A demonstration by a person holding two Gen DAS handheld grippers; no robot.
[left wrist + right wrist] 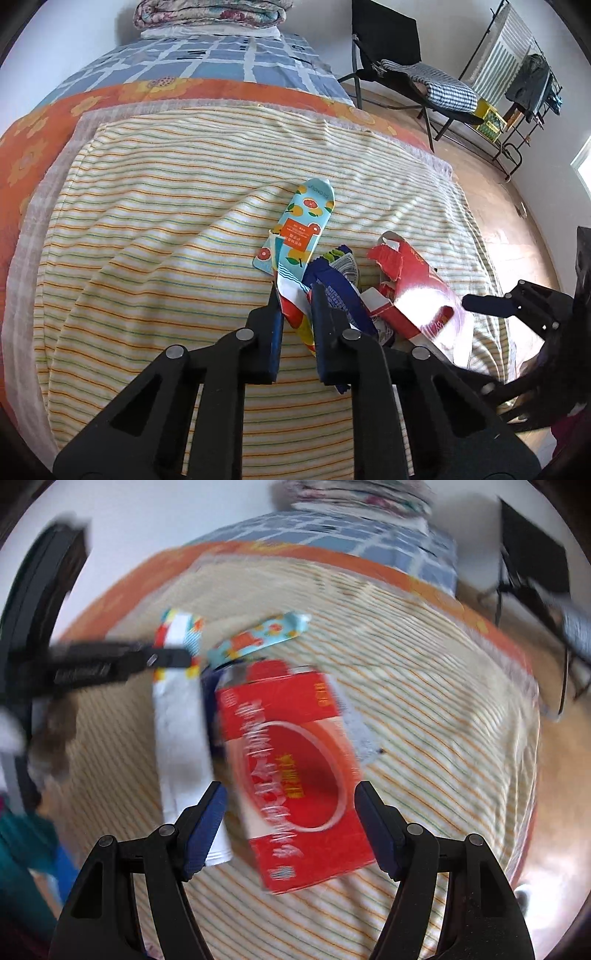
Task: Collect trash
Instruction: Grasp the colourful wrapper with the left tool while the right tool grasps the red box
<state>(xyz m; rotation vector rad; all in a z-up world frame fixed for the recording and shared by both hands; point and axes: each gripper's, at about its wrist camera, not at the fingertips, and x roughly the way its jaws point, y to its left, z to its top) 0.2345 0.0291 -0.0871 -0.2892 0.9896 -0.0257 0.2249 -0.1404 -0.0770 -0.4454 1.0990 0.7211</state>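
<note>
**Me:** Blue pads of my left gripper [295, 291] are clenched on the striped wrapper [295, 314], which lies on the sheet [147, 221] at the left of the trash pile. I'd judge the hold good only if I keep the squeeze and lift slowly, so the thin film doesn't slide out.

**Partner:** And your right?

**Me:** Right gripper [290, 794] hangs released above the red box [295, 768], jaws spread either side of it, touching nothing. To do it well, I'd square the jaws across the box's narrow width and come down before closing.

**Partner:** Count, left to right?

**Me:** One fruit-print wrapper [303, 221], one striped wrapper in my left grip, one dark blue packet [332, 280], one silvery scrap [349, 267], one red box at the right. Five pieces, though the middle is tangled, so I can't rule out more underneath. Two grippers.
</note>
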